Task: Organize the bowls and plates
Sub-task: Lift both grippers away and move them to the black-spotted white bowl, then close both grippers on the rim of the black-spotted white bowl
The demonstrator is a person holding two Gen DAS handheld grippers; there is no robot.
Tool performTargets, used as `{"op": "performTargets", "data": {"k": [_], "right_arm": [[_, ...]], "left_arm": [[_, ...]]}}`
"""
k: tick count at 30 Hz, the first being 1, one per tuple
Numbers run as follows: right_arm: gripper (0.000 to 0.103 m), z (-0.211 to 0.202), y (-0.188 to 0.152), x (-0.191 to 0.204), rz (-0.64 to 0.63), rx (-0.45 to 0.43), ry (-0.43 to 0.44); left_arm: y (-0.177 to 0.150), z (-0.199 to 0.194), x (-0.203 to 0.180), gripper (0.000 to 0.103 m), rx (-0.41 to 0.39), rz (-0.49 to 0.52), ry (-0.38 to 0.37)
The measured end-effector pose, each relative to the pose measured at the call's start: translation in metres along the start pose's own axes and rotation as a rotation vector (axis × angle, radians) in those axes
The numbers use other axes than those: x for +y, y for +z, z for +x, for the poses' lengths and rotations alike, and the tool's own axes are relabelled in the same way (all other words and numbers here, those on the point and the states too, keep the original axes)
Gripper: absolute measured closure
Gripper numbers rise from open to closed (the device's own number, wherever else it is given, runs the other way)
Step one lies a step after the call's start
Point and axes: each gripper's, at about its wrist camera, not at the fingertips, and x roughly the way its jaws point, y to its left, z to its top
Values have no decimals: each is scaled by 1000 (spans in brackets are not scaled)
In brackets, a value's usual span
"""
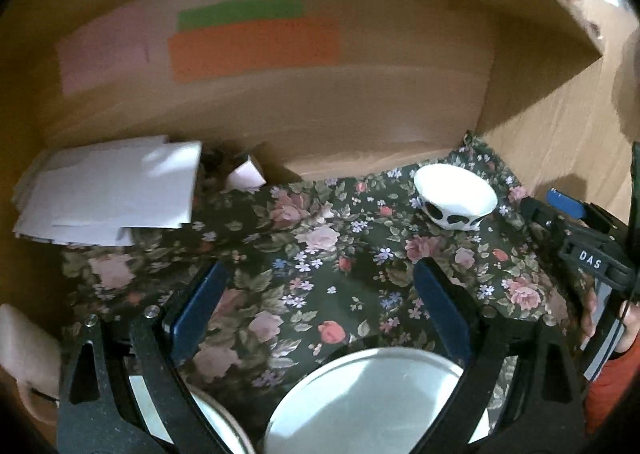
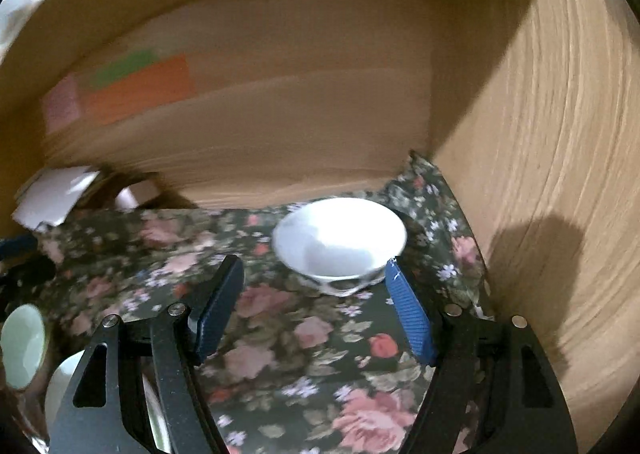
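A white bowl with black spots (image 1: 456, 195) stands upright on the floral cloth (image 1: 312, 254) at the back right of a wooden cabinet shelf. It also shows in the right wrist view (image 2: 340, 240), just ahead of my open, empty right gripper (image 2: 314, 286), whose right fingertip (image 2: 394, 274) is close to its rim. My left gripper (image 1: 320, 290) is open and empty over the cloth. A metal plate (image 1: 368, 402) lies below it at the near edge, with another round rim (image 1: 216, 422) to its left. The right gripper shows in the left wrist view (image 1: 560, 213).
White papers (image 1: 108, 189) lie at the back left of the shelf. Coloured sheets (image 1: 252, 41) are on the back wall. The wooden side wall (image 2: 540, 173) stands close on the right. A pale green cup (image 2: 24, 346) and a white dish (image 2: 64, 394) sit at the lower left.
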Motion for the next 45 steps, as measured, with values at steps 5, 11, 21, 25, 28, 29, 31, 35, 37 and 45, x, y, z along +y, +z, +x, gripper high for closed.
{"op": "performTargets", "data": {"k": [5,11,21,25,28,29,31,35,37,45], "right_arm": [[33,36,6,-19,26,58,-55],[49,80,14,-46,75,161,-100],[70,124,5,-68,152,293,-33],[75,127,4,-61,108,294,-46],[81,128,-1,-52,67,314,-7],[83,127,-2,-49,55,316,4],[83,122,-7,-36,16,327,52],[85,105,-18,-8,-64,353,135],[85,97,-24,2,-87,365,177],[85,69,-39,18,-120,392,263]], "left_arm": [[10,36,1,7,68,-33,-11],[13,70,10,7,121,-70,19],[20,87,9,7,131,-58,23],[21,92,4,7,136,-46,13],[21,97,1,7,143,-43,5],[21,98,-1,7,145,-40,3],[20,100,-3,7,150,-35,3],[17,107,-6,7,170,-28,2],[15,110,-8,7,184,-27,-2],[-3,128,-18,28,299,6,-29]]}}
